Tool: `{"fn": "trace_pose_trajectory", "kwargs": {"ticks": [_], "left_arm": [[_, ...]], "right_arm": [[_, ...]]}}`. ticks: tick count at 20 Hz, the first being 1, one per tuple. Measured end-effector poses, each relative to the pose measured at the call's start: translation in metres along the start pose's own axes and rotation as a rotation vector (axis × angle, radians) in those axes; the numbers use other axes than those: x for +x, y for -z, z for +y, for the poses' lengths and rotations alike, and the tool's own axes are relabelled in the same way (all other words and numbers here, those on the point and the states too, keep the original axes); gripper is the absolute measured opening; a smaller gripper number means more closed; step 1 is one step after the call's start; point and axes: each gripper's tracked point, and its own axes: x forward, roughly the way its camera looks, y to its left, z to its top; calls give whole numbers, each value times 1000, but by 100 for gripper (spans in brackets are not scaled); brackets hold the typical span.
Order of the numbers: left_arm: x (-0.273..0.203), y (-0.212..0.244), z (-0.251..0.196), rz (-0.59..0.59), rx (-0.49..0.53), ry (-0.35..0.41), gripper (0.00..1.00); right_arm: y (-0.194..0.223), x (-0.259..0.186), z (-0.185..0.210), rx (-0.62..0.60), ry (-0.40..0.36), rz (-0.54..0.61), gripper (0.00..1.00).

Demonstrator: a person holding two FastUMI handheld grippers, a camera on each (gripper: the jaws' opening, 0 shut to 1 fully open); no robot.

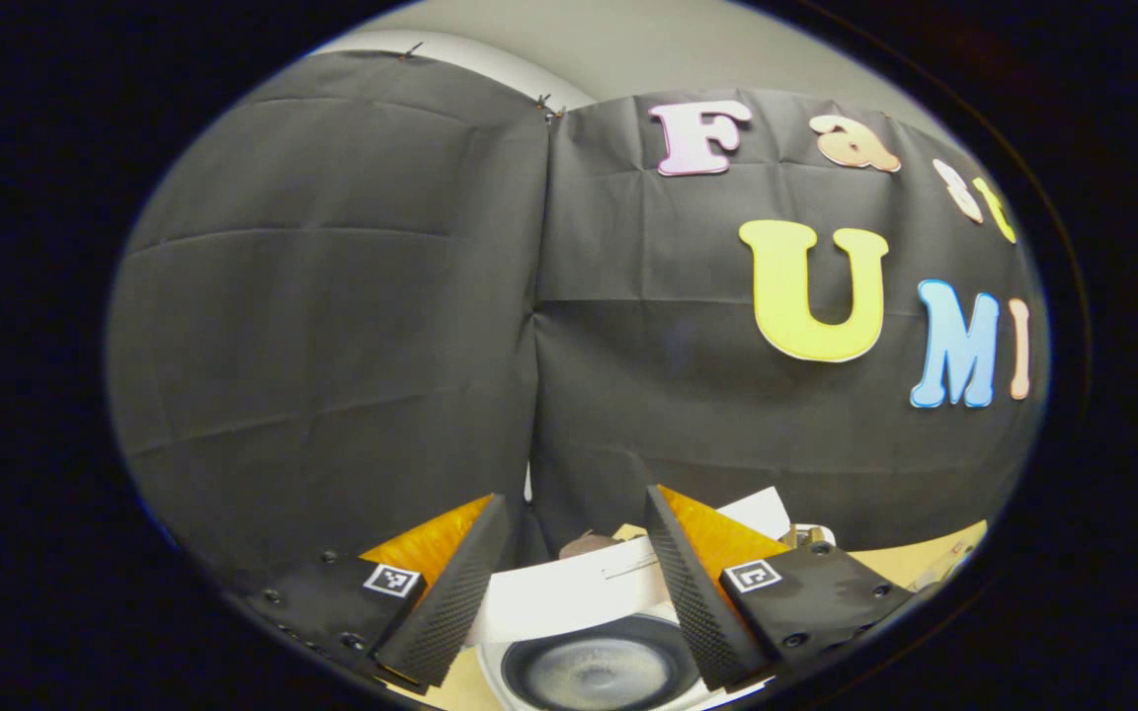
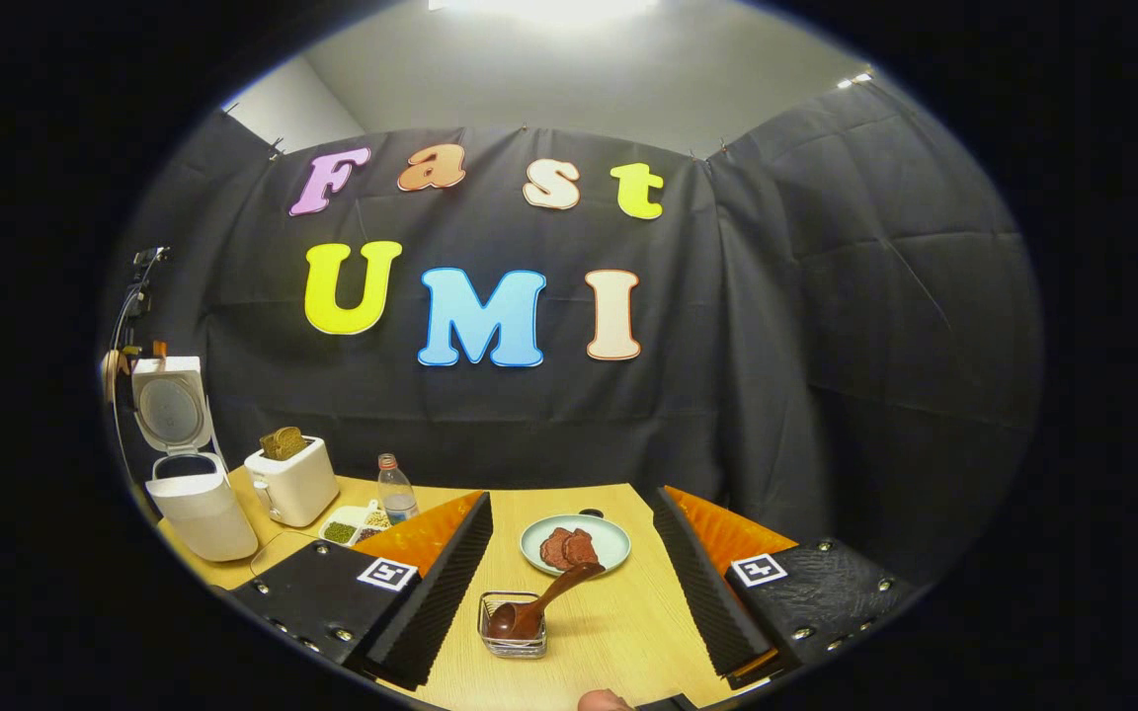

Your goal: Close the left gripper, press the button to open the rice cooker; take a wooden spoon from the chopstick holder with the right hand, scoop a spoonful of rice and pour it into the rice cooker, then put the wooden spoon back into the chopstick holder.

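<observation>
Black cloth [image 2: 727,326] hangs as the booth's wall on all sides in the right gripper view, creased in squares and clipped along its top edge. Above it a pale wall [image 2: 569,89] rises, with a bright light [image 2: 549,8] at the very top. A light wooden table [image 2: 618,622] stands against the cloth. In the left gripper view two cloth panels meet at a seam [image 1: 537,296].

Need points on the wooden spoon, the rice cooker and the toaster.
wooden spoon [image 2: 557,591]: right gripper view, middle of its handle, above the wire holder.
rice cooker [image 2: 202,513]: right gripper view, front of the white body, below the raised lid.
toaster [image 2: 294,484]: right gripper view, white side wall, under the bread.
</observation>
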Motion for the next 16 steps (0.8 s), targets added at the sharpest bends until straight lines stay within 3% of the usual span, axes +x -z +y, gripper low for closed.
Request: {"fn": "trace_pose_trajectory", "kwargs": {"ticks": [11,16], "left_arm": [[-49,69,-41,115,74,65,94],[-59,95,-49,155,45,64,96]], "right_arm": [[8,9,-15,-17,-57,14,100],[14,14,-21,-17,-69,29,100]]}}
